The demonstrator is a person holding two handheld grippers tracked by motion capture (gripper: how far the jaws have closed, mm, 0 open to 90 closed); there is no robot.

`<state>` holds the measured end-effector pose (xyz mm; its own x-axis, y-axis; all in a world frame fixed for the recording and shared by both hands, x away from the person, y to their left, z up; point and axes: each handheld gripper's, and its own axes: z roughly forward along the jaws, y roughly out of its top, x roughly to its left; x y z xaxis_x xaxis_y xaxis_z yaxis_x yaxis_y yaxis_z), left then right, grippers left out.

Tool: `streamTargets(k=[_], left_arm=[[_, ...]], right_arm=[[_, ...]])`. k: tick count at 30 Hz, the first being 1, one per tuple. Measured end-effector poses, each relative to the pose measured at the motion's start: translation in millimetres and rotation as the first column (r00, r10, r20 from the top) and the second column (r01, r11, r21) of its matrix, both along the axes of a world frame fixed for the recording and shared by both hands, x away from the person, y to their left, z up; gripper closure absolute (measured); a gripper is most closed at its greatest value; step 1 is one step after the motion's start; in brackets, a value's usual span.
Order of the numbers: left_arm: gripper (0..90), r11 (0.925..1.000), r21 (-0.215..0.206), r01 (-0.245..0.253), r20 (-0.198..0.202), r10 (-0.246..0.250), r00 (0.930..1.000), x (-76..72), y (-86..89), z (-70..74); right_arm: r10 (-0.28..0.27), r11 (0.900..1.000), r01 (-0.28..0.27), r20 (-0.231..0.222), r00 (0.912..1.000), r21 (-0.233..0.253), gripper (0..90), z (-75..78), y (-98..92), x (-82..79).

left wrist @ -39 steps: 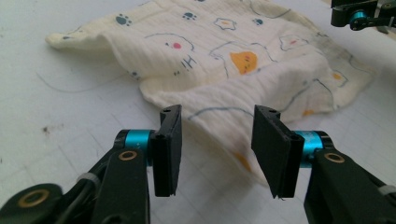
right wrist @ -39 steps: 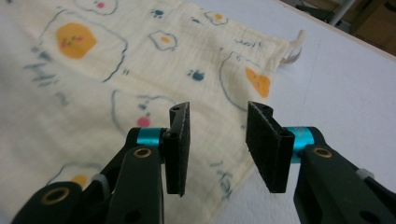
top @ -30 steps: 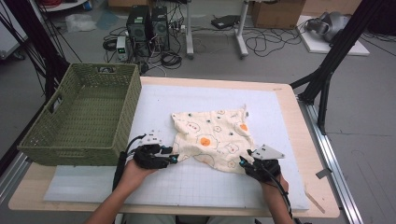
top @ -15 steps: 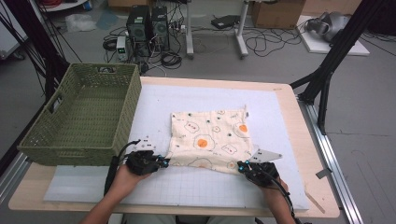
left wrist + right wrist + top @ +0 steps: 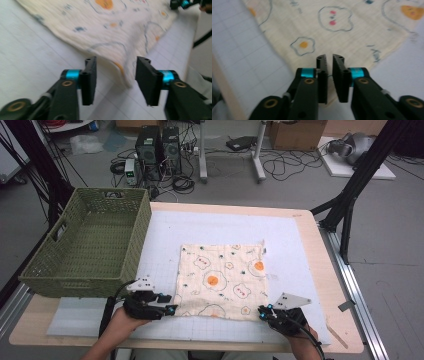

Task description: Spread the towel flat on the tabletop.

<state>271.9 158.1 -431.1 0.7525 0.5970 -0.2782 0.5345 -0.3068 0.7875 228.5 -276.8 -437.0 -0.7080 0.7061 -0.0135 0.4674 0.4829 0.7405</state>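
Observation:
A cream cloth (image 5: 222,280) printed with fried eggs lies spread flat on the white grid mat (image 5: 300,250). My left gripper (image 5: 170,311) rests at the cloth's near left corner. In the left gripper view it (image 5: 116,75) stands open, and the cloth's (image 5: 112,25) corner droops loose between the jaws. My right gripper (image 5: 262,312) sits at the near right corner. In the right gripper view its jaws (image 5: 329,72) are drawn almost together over the corner of the cloth (image 5: 337,25), leaving a narrow slit.
A green woven basket (image 5: 85,245) stands on the left side of the table, close to my left hand. The table's wooden near edge (image 5: 200,347) runs just below both hands. Black frame legs (image 5: 350,205) rise at the right.
Both grippers have drawn back toward the near edge. The cloth, crumpled and skewed a second ago, now lies flat and square.

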Motion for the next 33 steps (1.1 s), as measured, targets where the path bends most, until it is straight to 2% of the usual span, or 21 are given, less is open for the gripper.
streamTargets(k=[2,6,8,10,12,14,17,20,22,23,25,27,28,29,30,31,32,33], left_arm=[[41.9,0.9987,-0.026,-0.044,0.015,0.045,0.9989,11.8,0.3,3.2],[40.6,0.9912,-0.038,-0.127,0.035,0.128,0.9911,40.7,-9.3,3.1],[40.5,0.9809,-0.057,-0.186,0.038,0.188,0.9814,53.6,-14.6,-0.2],[39.5,0.9735,-0.048,-0.223,0.059,0.226,0.9724,64.1,-20.0,-2.1],[39.9,0.9707,-0.054,-0.234,0.075,0.238,0.9684,72.2,-23.1,-2.7],[41.8,0.9689,-0.05,-0.242,0.05,0.245,0.9683,80.8,-25.9,-1.9],[43.1,0.9615,-0.048,-0.271,0.061,0.273,0.96,93.2,-29.1,1.0],[39.7,0.9572,-0.035,-0.287,0.085,0.289,0.9535,106.4,-34.3,2.7],[36.7,0.9597,-0.012,-0.281,0.07,0.281,0.9571,116.3,-39.9,1.4],[36.7,0.9578,-0.004,-0.288,0.072,0.287,0.9552,120.3,-43.6,0.4],[36.6,0.9569,0.038,-0.288,0.072,0.285,0.9559,129.0,-50.1,-1.7],[38.9,0.9505,0.084,-0.299,0.09,0.292,0.9523,135.6,-56.0,-2.7],[41.0,0.9483,0.097,-0.302,0.11,0.291,0.9503,137.1,-57.9,-3.8],[42.9,0.9441,0.105,-0.312,0.112,0.301,0.9471,137.5,-59.7,-6.0],[43.6,0.9426,0.133,-0.306,0.112,0.293,0.9496,137.7,-62.1,-8.8],[45.6,0.9416,0.176,-0.287,0.126,0.268,0.9552,136.8,-65.0,-11.7],[51.0,0.9344,0.225,-0.276,0.148,0.247,0.9577,136.0,-67.5,-14.2],[54.5,0.9308,0.242,-0.274,0.173,0.236,0.9562,134.9,-68.7,-14.6]], right_arm=[[-0.034,0.999,0.034,0.021,0.9992,0.023,73.4,3.3,-2.1,5.9],[-0.105,0.994,0.103,0.075,0.9916,0.03,58.6,8.3,-0.6,23.5],[-0.146,0.989,0.143,0.089,0.9853,0.034,55.6,8.6,2.3,33.4],[-0.162,0.987,0.16,0.093,0.9824,0.029,52.1,7.8,6.4,44.3],[-0.166,0.986,0.164,0.093,0.9818,0.028,51.9,7.2,10.8,53.3],[-0.169,0.986,0.167,0.087,0.9817,0.026,51.1,7.1,14.4,60.2],[-0.17,0.985,0.167,0.093,0.9811,0.038,50.1,7.8,16.6,65.6],[-0.175,0.984,0.173,0.091,0.9803,0.039,47.3,7.2,16.5,68.4],[-0.183,0.983,0.18,0.084,0.9794,0.044,45.9,6.9,14.7,69.5],[-0.188,0.982,0.184,0.082,0.9787,0.049,45.2,6.9,13.5,70.0],[-0.2,0.979,0.196,0.078,0.9766,0.059,43.6,7.0,11.3,71.2],[-0.211,0.977,0.207,0.078,0.9743,0.059,42.2,7.1,9.4,72.4],[-0.218,0.975,0.213,0.078,0.9728,0.066,41.6,7.1,8.4,73.2],[-0.225,0.973,0.22,0.08,0.9712,0.065,40.9,7.0,7.4,74.0],[-0.229,0.972,0.223,0.081,0.9702,0.069,40.9,7.0,6.3,74.8],[-0.236,0.97,0.23,0.076,0.9688,0.075,40.9,6.9,5.7,75.6],[-0.235,0.97,0.229,0.084,0.9684,0.075,41.0,6.5,4.9,77.0],[-0.24,0.969,0.234,0.08,0.9675,0.076,41.0,6.3,4.3,77.9]])
